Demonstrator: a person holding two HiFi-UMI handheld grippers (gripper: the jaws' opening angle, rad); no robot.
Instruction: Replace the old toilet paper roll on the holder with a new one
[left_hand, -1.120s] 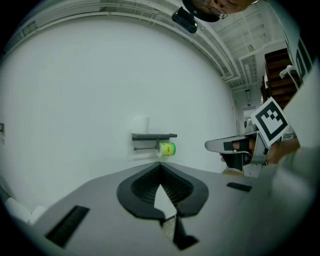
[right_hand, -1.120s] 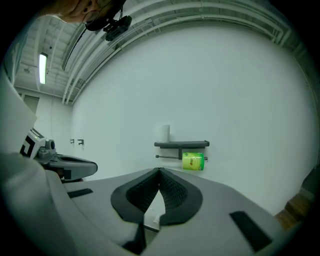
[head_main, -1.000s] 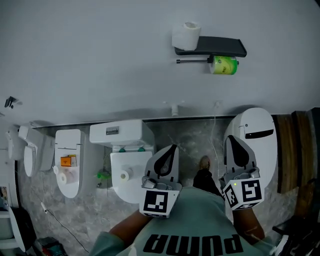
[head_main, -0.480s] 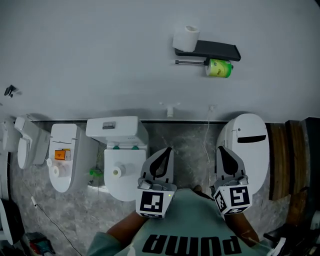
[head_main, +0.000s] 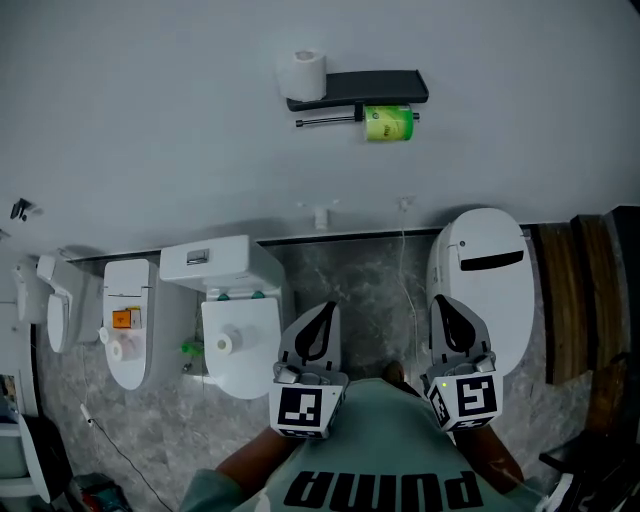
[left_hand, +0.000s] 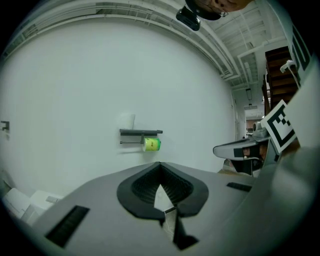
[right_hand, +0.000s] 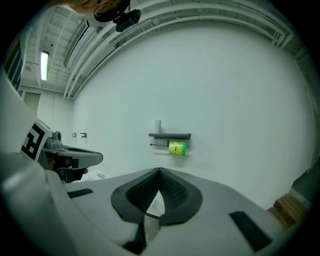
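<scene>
Far ahead of the right gripper (head_main: 441, 305) hangs a possibly wrapped green roll (head_main: 388, 123).

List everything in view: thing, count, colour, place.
shelf holder: 1, black, on the wall
white roll: 1, white, upright on the shelf's left end
green roll: 1, green, on the bar under the shelf
toilets: 4, white, in a row along the wall
small rolls: 2, white, on two left toilets' lids
wood boards: count unclear, brown, right edge
floor: grey marble
shirt: 1, green, bottom centre
left tool: 1, grey, shut, empty, low centre
right tool: 1, grey, shut, empty, right of it
</scene>
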